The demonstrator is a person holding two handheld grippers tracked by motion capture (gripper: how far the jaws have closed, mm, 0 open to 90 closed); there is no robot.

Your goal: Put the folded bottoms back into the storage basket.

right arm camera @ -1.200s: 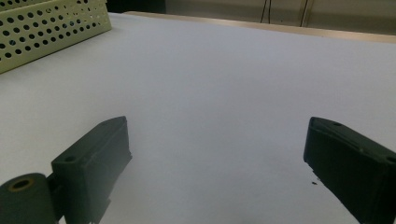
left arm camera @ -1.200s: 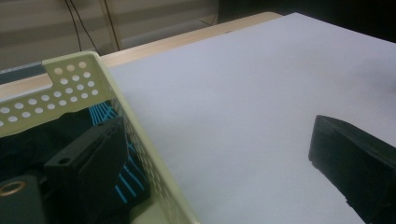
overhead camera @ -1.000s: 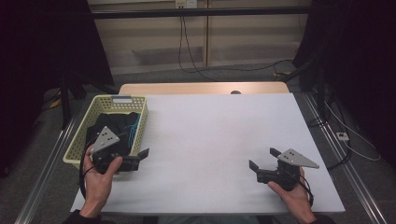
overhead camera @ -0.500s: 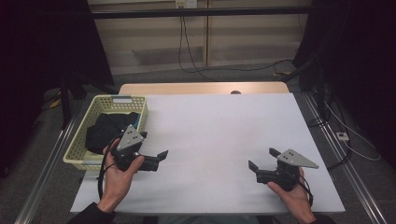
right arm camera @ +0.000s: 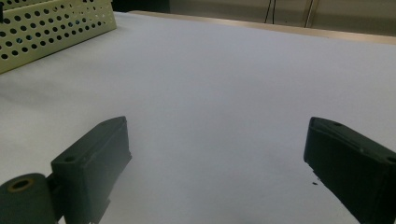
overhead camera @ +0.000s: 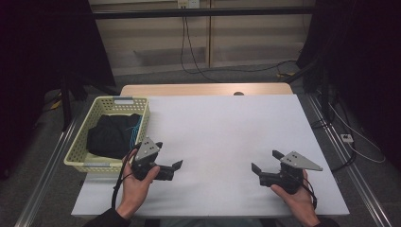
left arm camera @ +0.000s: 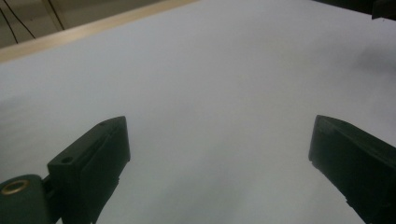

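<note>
Overhead, high view: left gripper (overhead camera: 169, 156), held in the left hand (overhead camera: 137, 182) just beside the near right corner of the basket (overhead camera: 106, 105), jaws spread wide, nothing between them. Right gripper (overhead camera: 265, 161), in the right hand (overhead camera: 295, 196) at the near right of the white table (overhead camera: 227, 127), jaws likewise spread and empty. Basket, pale yellow and perforated, at the table's left edge, containing a dark folded cloth (overhead camera: 111, 135).

Left gripper view: left gripper (left arm camera: 219, 140), jaws far apart over bare white tabletop (left arm camera: 210, 74).

Right gripper view: right gripper (right arm camera: 217, 140), jaws far apart, empty; basket wall (right arm camera: 51, 28) at upper left, well apart.
</note>
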